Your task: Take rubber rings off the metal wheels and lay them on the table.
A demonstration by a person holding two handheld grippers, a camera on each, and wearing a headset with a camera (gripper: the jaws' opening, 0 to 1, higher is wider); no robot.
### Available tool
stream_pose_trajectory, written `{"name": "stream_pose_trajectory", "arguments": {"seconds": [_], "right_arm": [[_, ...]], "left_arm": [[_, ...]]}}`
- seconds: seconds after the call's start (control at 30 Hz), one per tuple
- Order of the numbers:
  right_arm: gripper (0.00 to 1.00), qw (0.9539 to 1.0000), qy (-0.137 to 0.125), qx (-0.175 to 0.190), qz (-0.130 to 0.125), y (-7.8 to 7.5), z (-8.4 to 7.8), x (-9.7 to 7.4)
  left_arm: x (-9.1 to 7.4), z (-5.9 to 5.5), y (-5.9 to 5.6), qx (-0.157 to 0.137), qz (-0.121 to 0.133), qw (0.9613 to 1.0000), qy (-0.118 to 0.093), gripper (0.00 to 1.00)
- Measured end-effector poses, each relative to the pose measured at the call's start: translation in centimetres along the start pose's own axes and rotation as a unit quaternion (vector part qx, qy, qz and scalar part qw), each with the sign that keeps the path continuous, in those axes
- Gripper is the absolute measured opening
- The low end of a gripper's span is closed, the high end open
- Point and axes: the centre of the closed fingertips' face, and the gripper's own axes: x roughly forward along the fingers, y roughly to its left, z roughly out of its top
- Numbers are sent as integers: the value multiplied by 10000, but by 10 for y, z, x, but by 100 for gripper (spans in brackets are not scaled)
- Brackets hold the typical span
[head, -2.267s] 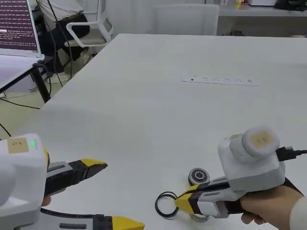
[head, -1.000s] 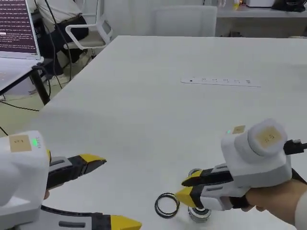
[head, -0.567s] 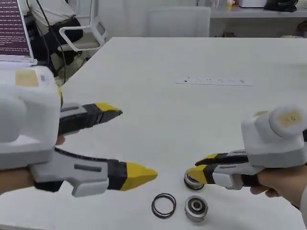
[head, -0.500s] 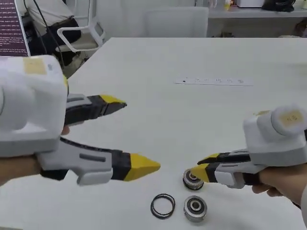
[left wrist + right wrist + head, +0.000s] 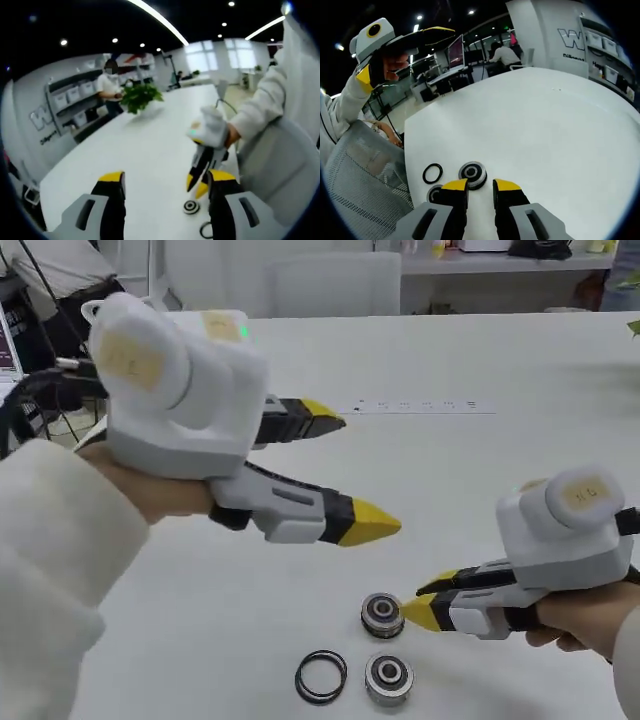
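Two metal wheels lie near the table's front edge. The farther wheel [image 5: 382, 613] [image 5: 472, 172] [image 5: 190, 206] has a dark rim. The nearer wheel [image 5: 388, 677] [image 5: 435, 193] looks bare metal. A loose black rubber ring [image 5: 321, 676] [image 5: 432, 173] [image 5: 206, 230] lies flat beside the nearer wheel. My right gripper [image 5: 416, 600] [image 5: 480, 186] [image 5: 195, 184] is low, its tips just right of the farther wheel, jaws a narrow gap apart with nothing between them. My left gripper [image 5: 358, 472] [image 5: 167, 180] [image 5: 420, 35] is held high above the table, wide open and empty.
A white power strip [image 5: 415, 406] lies flat farther back on the white table [image 5: 500, 460]. A chair [image 5: 330, 285] stands behind the table, and a potted plant [image 5: 139, 97] sits toward its far end. A person [image 5: 109, 85] stands by the shelves.
The right gripper let go of the black ring onto the table, then moved its tips to the farther wheel. The left gripper rose and swung right, higher above the table.
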Motion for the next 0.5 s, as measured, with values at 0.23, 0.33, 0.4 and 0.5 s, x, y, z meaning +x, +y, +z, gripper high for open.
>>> {"name": "stream_pose_trajectory", "arguments": {"seconds": [0.23, 0.33, 0.4, 0.5], "right_arm": [[16, 10000, 59, 28, 44, 0, -5, 1], [16, 9998, 168, -58, 76, 2, -11, 4], [16, 9996, 232, -101, 88, 2, -15, 6], [17, 9995, 272, -114, 140, 4, -17, 7]], "left_arm": [[22, -37, -17, -268, -260, 9992, 171, 65], [26, -56, -14, -529, -61, 9985, 89, 59], [27, -73, -12, -685, -22, 9974, 231, 54], [30, -86, -12, -570, -10, 9975, 410, 46]]}}
